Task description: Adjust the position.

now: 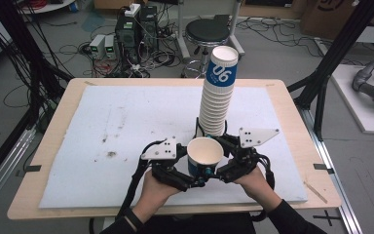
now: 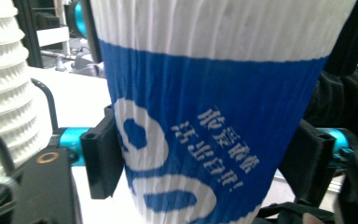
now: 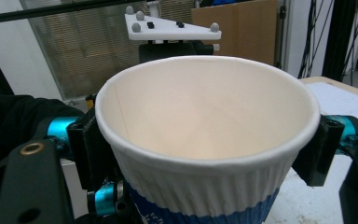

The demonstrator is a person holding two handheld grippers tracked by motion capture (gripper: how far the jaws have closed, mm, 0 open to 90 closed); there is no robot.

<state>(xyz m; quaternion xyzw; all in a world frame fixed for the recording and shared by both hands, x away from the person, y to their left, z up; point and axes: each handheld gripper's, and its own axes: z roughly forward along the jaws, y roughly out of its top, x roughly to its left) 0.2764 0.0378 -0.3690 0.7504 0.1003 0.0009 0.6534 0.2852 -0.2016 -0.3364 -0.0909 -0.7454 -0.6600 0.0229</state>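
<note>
Paper cup (image 1: 205,155) — clamped between left gripper (image 1: 195,181) and right gripper (image 1: 220,171) — sits just before the cup stack (image 1: 217,95).

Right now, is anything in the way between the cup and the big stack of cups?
Nothing visible is. The single cup sits between the left hand-held gripper and the right hand-held gripper, just in front of the tall stack, with nothing between them.

Black claws (image 1: 202,178) w/ teal fittings, grey marker plates; black sleeves (image 1: 292,222).
</note>
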